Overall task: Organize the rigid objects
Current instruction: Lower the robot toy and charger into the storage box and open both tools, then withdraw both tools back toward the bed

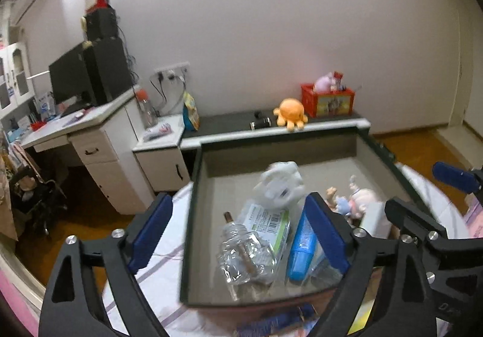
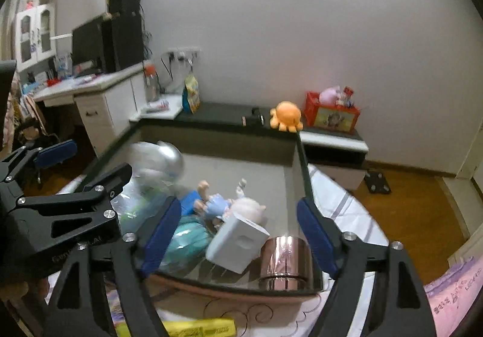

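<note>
A dark-rimmed box lies on a white bed sheet and holds rigid items. In the left wrist view it holds a clear glass bottle, a green-and-white carton, a blue tube and a white plastic piece. In the right wrist view it holds a white cube, a shiny copper tin, small figurines and a silver ball. My left gripper is open over the box's near left. My right gripper is open over its near right. Both are empty.
A low dark-topped cabinet behind the box carries an orange plush octopus and a red box of toys. A white desk with a monitor stands at left. A yellow object lies on the sheet near me. Wooden floor lies at right.
</note>
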The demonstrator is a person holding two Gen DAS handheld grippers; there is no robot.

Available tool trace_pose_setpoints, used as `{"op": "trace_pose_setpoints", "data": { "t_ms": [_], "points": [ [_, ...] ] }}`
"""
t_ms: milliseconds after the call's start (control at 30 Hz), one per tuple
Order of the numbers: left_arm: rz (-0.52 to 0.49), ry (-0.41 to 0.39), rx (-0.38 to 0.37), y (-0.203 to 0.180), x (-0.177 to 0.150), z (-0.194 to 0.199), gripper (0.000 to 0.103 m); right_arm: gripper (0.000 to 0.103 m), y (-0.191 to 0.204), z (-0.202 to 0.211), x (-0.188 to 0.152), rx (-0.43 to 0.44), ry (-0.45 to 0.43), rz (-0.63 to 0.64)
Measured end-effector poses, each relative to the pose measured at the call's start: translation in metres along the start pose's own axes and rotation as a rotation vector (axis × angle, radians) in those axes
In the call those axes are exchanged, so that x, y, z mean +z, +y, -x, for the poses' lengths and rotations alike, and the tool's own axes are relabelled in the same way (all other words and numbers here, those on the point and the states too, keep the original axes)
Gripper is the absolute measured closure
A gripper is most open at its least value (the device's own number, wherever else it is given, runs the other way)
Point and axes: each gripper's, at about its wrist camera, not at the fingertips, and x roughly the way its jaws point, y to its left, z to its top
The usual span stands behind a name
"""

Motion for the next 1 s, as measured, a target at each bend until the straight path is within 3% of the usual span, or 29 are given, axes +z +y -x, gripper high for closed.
{"op": "trace_pose_setpoints", "data": {
  "t_ms": [300,500,800,1000],
  "points": [
    [0.039,-0.233,0.064,0.016,-0.015,0.142,0.0,0.019,0.025,0.119,-0.012,0.06,-0.2,0.015],
    [0.036,-0.333,0.106,0.017,-0.046,0.214,0.0,0.017,0.045,0.187,-0.043,0.028,-0.324,0.058],
    [0.068,-0.334,0.052,0.016,-0.087,0.257,0.0,0.017,0.051,0.238,-0.087,0.039,-0.356,0.023],
    [0.075,-0.356,0.026,0.011,-0.098,0.269,0.0,0.017,0.047,0.248,-0.098,0.015,-0.362,0.017]
  ]
}}
